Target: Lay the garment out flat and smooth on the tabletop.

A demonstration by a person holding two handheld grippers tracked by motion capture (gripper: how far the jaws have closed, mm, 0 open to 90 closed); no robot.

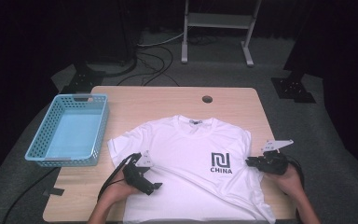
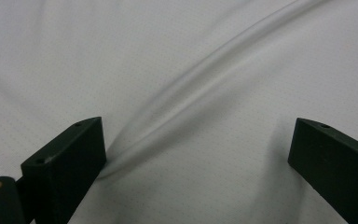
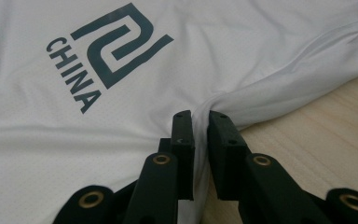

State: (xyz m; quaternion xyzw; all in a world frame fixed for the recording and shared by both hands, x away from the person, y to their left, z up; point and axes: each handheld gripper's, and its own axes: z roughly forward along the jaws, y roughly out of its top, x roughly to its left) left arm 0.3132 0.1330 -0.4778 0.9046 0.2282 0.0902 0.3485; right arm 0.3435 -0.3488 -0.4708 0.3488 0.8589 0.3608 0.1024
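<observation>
A white T-shirt (image 1: 186, 158) printed "CHINA" lies face up and spread flat on the wooden bench (image 1: 168, 100), collar away from the person, hem at the near edge. The right gripper (image 1: 251, 162) has its fingers (image 3: 182, 140) pressed together on a pinch of cloth at the shirt's side edge, just below the sleeve, with the logo (image 3: 105, 51) ahead of them and bare bench beside them. The left gripper (image 1: 156, 185) rests on the shirt's opposite side, its fingers (image 2: 67, 163) spread wide with a raised crease of fabric running up between them and nothing yet pinched. Judging by this, folding has barely begun: 1 grip is made, the other is not, and no fold shows. A blue plastic basket (image 1: 42, 154) stands well apart beyond the left gripper, with nothing in it.
</observation>
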